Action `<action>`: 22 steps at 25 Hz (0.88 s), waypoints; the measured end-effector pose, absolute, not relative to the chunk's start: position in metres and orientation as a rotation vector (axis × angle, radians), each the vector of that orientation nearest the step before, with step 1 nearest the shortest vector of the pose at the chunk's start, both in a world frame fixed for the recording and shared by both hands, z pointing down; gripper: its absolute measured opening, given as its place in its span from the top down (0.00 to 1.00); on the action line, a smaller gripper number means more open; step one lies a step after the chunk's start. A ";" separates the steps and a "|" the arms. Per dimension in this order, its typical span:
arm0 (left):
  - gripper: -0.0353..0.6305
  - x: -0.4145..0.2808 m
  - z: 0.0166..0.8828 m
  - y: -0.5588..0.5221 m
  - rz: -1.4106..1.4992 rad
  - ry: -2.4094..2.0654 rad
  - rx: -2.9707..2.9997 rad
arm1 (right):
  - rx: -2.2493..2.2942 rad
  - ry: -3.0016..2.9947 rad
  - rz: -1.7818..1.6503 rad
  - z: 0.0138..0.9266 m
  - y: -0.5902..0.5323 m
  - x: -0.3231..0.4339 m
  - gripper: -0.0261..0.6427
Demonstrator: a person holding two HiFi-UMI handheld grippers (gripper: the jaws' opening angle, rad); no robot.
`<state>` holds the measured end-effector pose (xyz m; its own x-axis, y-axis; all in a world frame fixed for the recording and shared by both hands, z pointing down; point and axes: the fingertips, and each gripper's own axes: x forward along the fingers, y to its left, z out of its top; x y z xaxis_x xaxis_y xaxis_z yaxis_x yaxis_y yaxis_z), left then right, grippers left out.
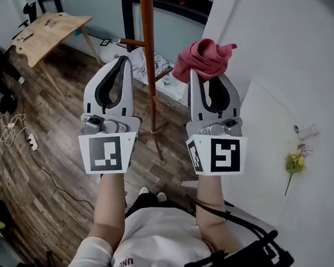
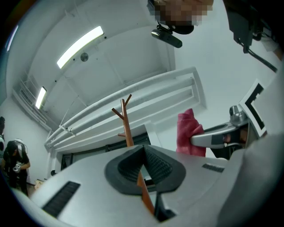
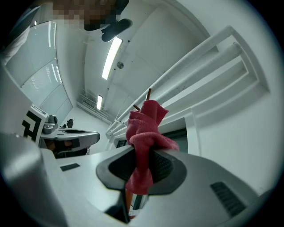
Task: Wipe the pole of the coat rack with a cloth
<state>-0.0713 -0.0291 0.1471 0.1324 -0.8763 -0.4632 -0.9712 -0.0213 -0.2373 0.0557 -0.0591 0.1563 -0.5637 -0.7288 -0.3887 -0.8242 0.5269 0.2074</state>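
The cloth [image 1: 203, 58] is soft, light and floppy, so I expect it to wrap easily. My right gripper [image 3: 142, 155] pinches its lower fold, the bulk bunched above my tips. The pole [image 1: 149, 54], slim and probably stiff, stands between my grippers, untouched. My left gripper [image 1: 124, 58] is closed and empty.

The gap between the left gripper [image 1: 125, 58] and the right gripper [image 1: 208, 76] is being divided by the pole [image 1: 149, 60]. Rightward passage is being blocked by the white wall [image 1: 287, 47]; open floor [image 1: 49, 105] is being left free leftward.

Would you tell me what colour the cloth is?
Pinkish red cloth; best in the head view.
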 end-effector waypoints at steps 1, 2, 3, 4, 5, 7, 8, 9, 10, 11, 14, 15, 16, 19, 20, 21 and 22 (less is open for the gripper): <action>0.93 -0.071 0.149 -0.028 0.244 1.777 -1.918 | -1.295 2.518 0.544 0.157 -0.059 0.056 0.84; 0.93 -0.071 0.150 -0.028 0.238 1.784 -1.911 | -1.284 2.522 0.546 0.157 -0.059 0.055 0.84; 0.93 -0.071 0.151 -0.027 0.235 1.791 -1.904 | -1.272 2.526 0.549 0.158 -0.059 0.053 0.84; 0.93 -0.072 0.151 -0.027 0.234 1.797 -1.897 | -1.262 2.530 0.552 0.157 -0.060 0.051 0.84; 0.93 -0.074 0.151 -0.027 0.233 1.802 -1.892 | -1.251 2.534 0.556 0.157 -0.060 0.048 0.84; 0.93 -0.079 0.151 -0.029 0.238 1.812 -1.886 | -1.234 2.541 0.561 0.157 -0.062 0.042 0.84; 0.93 -0.081 0.151 -0.030 0.246 1.814 -1.887 | -1.230 2.542 0.562 0.157 -0.063 0.040 0.84; 0.93 -0.082 0.151 -0.031 0.254 1.813 -1.890 | -1.228 2.541 0.565 0.157 -0.065 0.038 0.84; 0.93 -0.084 0.151 -0.033 0.261 1.808 -1.894 | -1.227 2.538 0.568 0.156 -0.067 0.036 0.84; 0.93 -0.085 0.151 -0.035 0.267 1.801 -1.899 | -1.229 2.532 0.571 0.155 -0.069 0.035 0.84; 0.93 -0.090 0.151 -0.047 0.282 1.780 -1.919 | -1.250 2.512 0.583 0.153 -0.079 0.029 0.84; 0.93 -0.090 0.152 -0.052 0.282 1.775 -1.928 | -1.257 2.506 0.586 0.152 -0.083 0.028 0.84; 0.93 -0.091 0.152 -0.057 0.280 1.769 -1.936 | -1.264 2.502 0.588 0.151 -0.087 0.026 0.84; 0.93 -0.094 0.149 -0.072 0.290 1.747 -1.953 | -1.283 2.489 0.602 0.146 -0.102 0.022 0.84; 0.93 -0.095 0.147 -0.077 0.295 1.738 -1.956 | -1.289 2.483 0.609 0.144 -0.107 0.020 0.84; 0.93 -0.096 0.146 -0.082 0.298 1.730 -1.958 | -1.295 2.475 0.615 0.141 -0.112 0.019 0.84; 0.93 -0.098 0.144 -0.087 0.300 1.722 -1.959 | -1.299 2.468 0.620 0.139 -0.117 0.017 0.84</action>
